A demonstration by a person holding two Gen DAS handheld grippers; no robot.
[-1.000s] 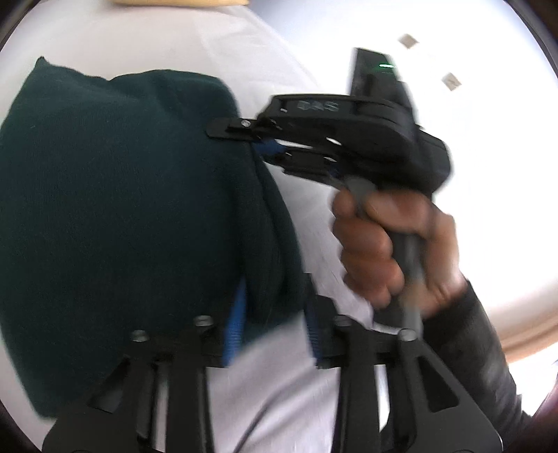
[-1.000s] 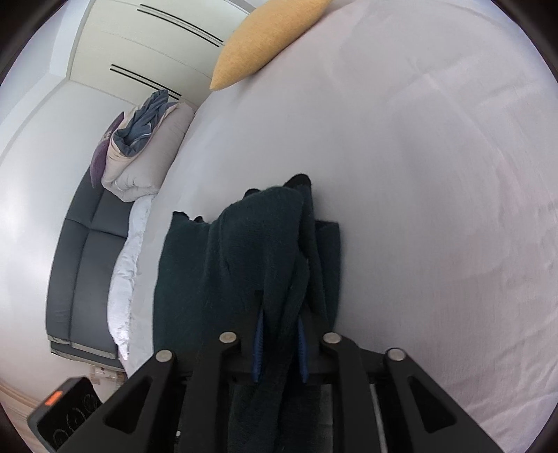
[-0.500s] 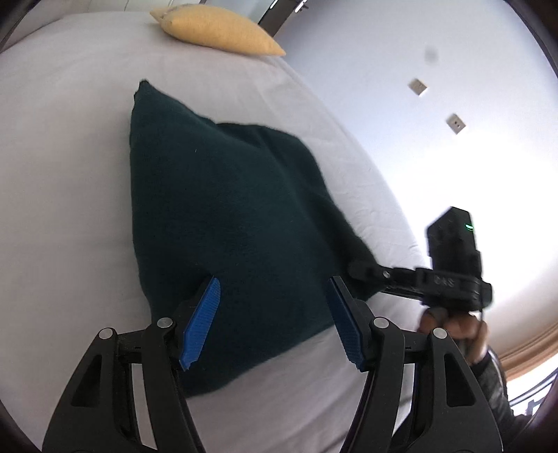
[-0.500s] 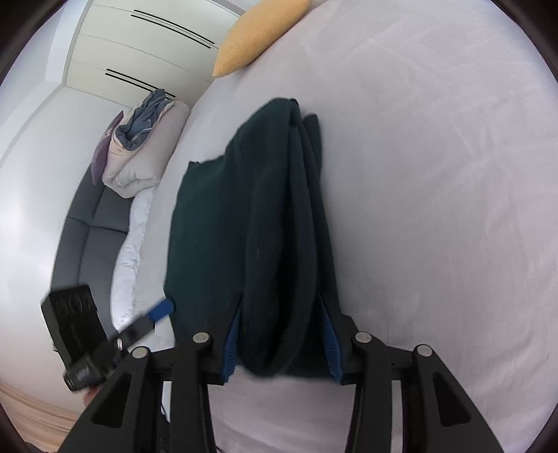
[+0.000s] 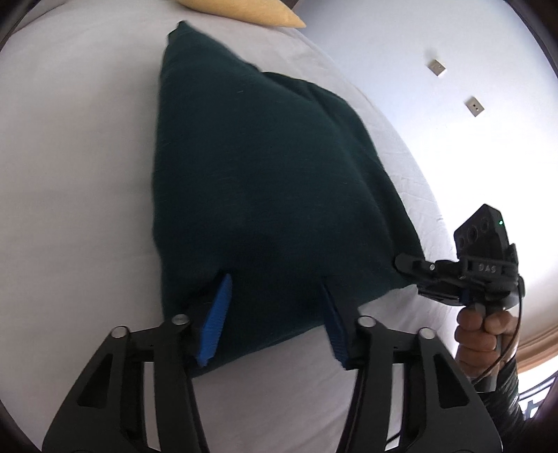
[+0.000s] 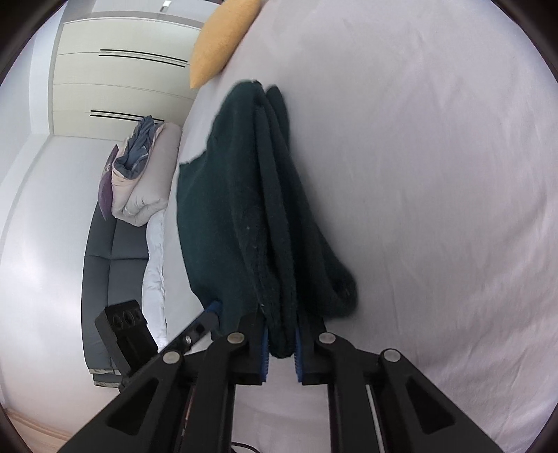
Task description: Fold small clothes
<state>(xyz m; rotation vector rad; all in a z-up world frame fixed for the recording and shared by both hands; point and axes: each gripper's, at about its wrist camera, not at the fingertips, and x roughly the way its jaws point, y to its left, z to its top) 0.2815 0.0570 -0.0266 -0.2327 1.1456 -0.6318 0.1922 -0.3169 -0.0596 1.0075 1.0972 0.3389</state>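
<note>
The bed (image 5: 80,146), spread with a white sheet, fills most of both views. On it lies the garment (image 5: 258,181), a dark green knit folded into a thick slab, its far corner reaching toward the yellow pillow (image 5: 244,12) at the head of the bed. The near edge of the garment is raised off the sheet by both tools. Beside the bed, in the right wrist view, stands a grey sofa (image 6: 104,265) with a rolled duvet (image 6: 146,181) piled on it, and pale cupboards (image 6: 115,80) behind. The left tongs (image 5: 275,313) sit at the garment's near edge, their blue pads on either side of the cloth and closing in on it; whether the pads already press it I cannot tell. The right tongs (image 6: 280,339) are closing too, and their pads pinch the bunched, layered corner of the garment, which hangs in folds between them. A hand (image 5: 484,334) in a dark sleeve grips the handle of the right tool.
</note>
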